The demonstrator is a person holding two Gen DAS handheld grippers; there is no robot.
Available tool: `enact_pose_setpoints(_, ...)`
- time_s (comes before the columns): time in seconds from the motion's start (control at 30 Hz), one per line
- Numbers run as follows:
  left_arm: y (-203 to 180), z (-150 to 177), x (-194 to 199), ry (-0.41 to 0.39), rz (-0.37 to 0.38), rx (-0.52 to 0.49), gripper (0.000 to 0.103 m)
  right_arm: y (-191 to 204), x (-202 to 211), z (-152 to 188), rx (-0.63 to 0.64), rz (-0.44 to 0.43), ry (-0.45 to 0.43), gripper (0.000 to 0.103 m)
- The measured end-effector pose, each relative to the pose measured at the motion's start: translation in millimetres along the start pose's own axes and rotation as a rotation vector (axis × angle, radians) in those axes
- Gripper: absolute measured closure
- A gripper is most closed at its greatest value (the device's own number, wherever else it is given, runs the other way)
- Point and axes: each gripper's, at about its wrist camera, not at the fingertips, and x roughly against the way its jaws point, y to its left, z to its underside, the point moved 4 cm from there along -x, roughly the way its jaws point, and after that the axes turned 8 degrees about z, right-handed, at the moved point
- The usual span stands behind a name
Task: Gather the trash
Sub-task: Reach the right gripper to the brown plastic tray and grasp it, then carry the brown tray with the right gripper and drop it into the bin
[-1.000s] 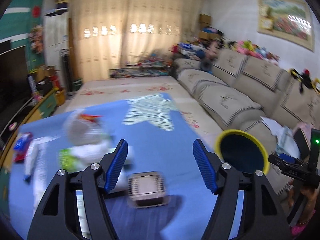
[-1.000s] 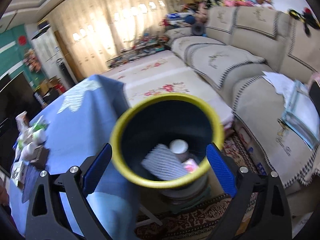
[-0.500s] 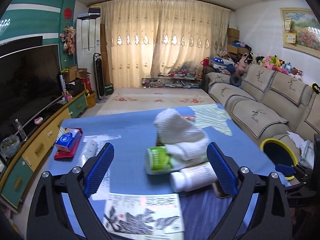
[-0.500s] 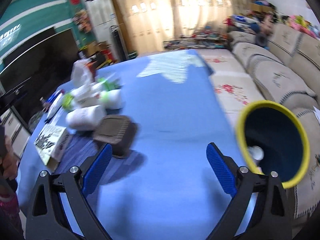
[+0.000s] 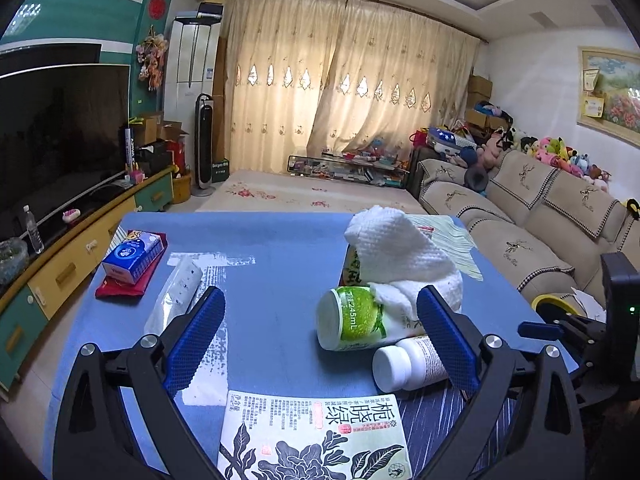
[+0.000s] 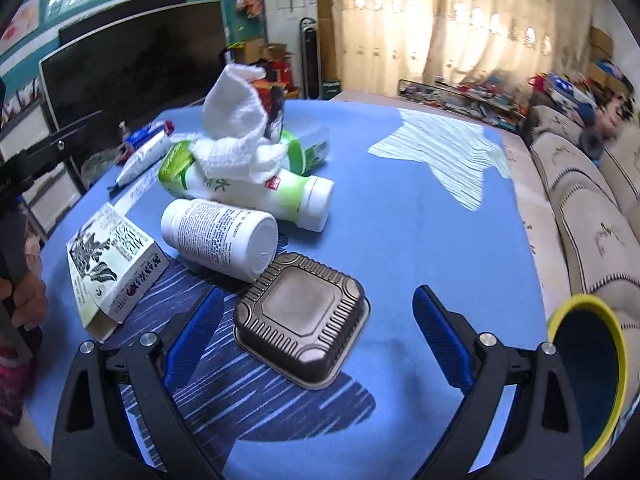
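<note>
Trash lies clustered on the blue surface (image 6: 400,216). Going left to right in the right wrist view: a printed box with a black flower drawing (image 6: 108,268) at the near left edge; a white pill bottle (image 6: 220,236) on its side with small print on the label; a green and white drink bottle (image 6: 248,192) lying behind it and touching it, a crumpled white paper towel (image 6: 236,128) heaped on top; then a dark ribbed tray (image 6: 302,318), upside down, just in front of the pill bottle.

A yellow-rimmed bin (image 6: 588,376) stands off the surface's right edge; its dark blue inside is in view, its contents cannot be made out.

The left gripper (image 5: 320,344) has its jaws spread wide and holds nothing; the drink bottle and pill bottle lie just inside its right finger, the printed box below between the fingers. The right gripper (image 6: 316,344) also has its jaws spread wide and empty, with the ribbed tray lying between them, nearer the left finger, touching neither.
</note>
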Motion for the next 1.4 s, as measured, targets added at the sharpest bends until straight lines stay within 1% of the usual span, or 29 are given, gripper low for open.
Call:
enact_pose_setpoints(0.23,-5.0,5.1,0.3,-0.002,0.015,-0.028,0.008,7.4,-11.8,-0.1,0.027,-0.027,0.009,0.013)
enact_pose_setpoints(0.47,-4.8,5.5,4.9,-0.009,-0.001,-0.036,0.008,6.8,-19.4,-2.2,0.032,-0.041,0.025,0.013)
enact_pose_setpoints(0.53,-2.6,5.1,5.4,-0.012,-0.006,-0.027,0.008,9.6,-21.7,-2.8,0.046,-0.045,0.033,0.014)
enact_pose_setpoints(0.63,-0.2,5.3,5.9,-0.013,-0.008,-0.016,0.008,14.7,-27.7,-4.3,0.069,-0.035,0.051,0.022)
enact_pose_setpoints(0.67,0.1,5.4,5.8,-0.013,-0.009,-0.015,0.008,16.5,-29.4,-4.1,0.080,-0.031,0.059,0.030)
enact_pose_setpoints(0.7,0.5,6.1,5.2,-0.010,-0.010,-0.013,0.008,16.7,-29.5,-2.6,0.083,-0.027,0.060,0.031)
enact_pose_setpoints(0.83,-0.3,8.3,2.7,0.002,-0.009,-0.015,0.007,16.5,-26.7,1.7,0.091,-0.004,0.060,0.032)
enact_pose_setpoints(0.97,-1.7,8.9,1.4,0.007,-0.013,-0.023,0.007,8.6,-17.1,9.2,0.049,0.000,0.061,0.033)
enact_pose_setpoints(1.1,-1.2,9.1,1.1,0.009,-0.012,-0.016,0.007,-12.6,1.6,16.7,-0.021,0.026,0.039,0.033)
enact_pose_setpoints(1.17,-1.0,9.3,1.0,0.009,-0.009,-0.014,0.007,-33.3,12.5,21.3,-0.073,0.064,0.027,0.033)
enact_pose_setpoints(1.23,-1.4,9.1,1.8,0.007,-0.004,-0.012,0.007,-57.7,21.9,26.7,-0.126,0.122,0.016,0.033)
enact_pose_setpoints(1.27,-2.5,9.0,2.3,0.004,0.000,-0.012,0.007,-78.1,27.5,31.7,-0.171,0.166,0.013,0.033)
enact_pose_setpoints(1.33,-3.3,8.9,3.9,0.000,0.001,-0.016,0.007,-106.9,32.0,40.4,-0.238,0.219,0.021,0.032)
enact_pose_setpoints(1.4,-4.7,8.9,4.7,-0.003,0.002,-0.020,0.007,-144.7,36.9,53.4,-0.331,0.292,0.026,0.032)
